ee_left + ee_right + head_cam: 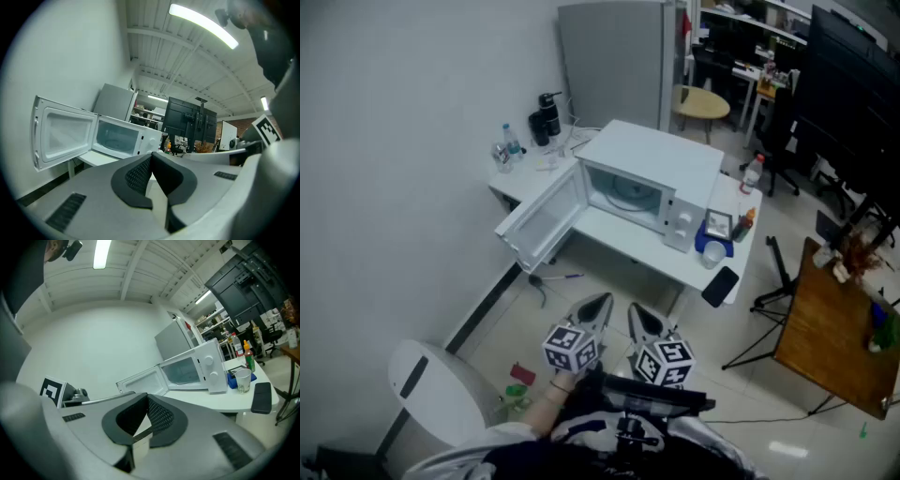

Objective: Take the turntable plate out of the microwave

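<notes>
Fingers [136, 176] of left gripper [602, 302] and right gripper [634, 310] meet, empty — approach stage, I judge; next, reach the open microwave [661, 169], spread for the turntable plate [628, 196].

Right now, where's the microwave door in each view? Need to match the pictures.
Head view: microwave door left of centre, swung open toward the left wall.
Left gripper view: door at far left, open, inner side facing the camera.
Right gripper view: door near centre, left of the oven opening.
Shared landmark: grey cabinet behind the microwave, visible in all three.
</notes>
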A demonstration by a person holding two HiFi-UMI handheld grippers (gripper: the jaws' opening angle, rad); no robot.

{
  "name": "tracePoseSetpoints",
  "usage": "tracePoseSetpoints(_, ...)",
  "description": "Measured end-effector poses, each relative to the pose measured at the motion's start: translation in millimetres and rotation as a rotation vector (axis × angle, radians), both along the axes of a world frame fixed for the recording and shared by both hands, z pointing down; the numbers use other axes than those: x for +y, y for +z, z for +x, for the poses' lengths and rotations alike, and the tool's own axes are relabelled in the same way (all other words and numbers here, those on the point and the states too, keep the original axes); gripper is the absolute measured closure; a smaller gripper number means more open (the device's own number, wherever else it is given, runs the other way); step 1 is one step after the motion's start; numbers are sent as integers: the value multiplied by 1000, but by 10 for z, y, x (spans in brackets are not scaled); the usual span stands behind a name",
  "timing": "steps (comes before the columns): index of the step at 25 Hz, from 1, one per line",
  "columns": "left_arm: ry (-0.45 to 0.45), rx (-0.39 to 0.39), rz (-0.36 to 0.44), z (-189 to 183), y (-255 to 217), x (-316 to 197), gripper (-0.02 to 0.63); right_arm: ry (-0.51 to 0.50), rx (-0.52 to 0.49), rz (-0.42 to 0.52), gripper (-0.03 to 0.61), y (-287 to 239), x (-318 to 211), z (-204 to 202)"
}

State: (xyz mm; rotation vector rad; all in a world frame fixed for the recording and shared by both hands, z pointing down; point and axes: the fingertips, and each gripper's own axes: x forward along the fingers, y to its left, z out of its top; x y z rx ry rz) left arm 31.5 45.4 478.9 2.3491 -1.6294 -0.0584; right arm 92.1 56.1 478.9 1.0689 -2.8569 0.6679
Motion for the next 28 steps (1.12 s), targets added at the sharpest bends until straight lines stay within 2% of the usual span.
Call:
tracePoseSetpoints(4, -28, -19, 21, -164, -26, -346, 609, 8, 34, 26, 577, 98, -269, -32)
tracePoseSetpoints(6, -34, -3, 21, -280, -21, -544, 609, 18, 49, 32, 577, 125, -429, -86)
tracePoseSetpoints(10, -17, 26, 8, -487, 45, -966, 609, 60, 20, -14, 577, 202, -840, -234)
tracePoseSetpoints(21, 124, 28, -26, -941, 110, -2187, 609, 191, 58, -146, 577, 445, -2224, -812)
tracePoseSetpoints(28, 239, 29, -85, -1130, 278, -2816, 609, 265, 88, -249, 575, 777, -3022, -1115)
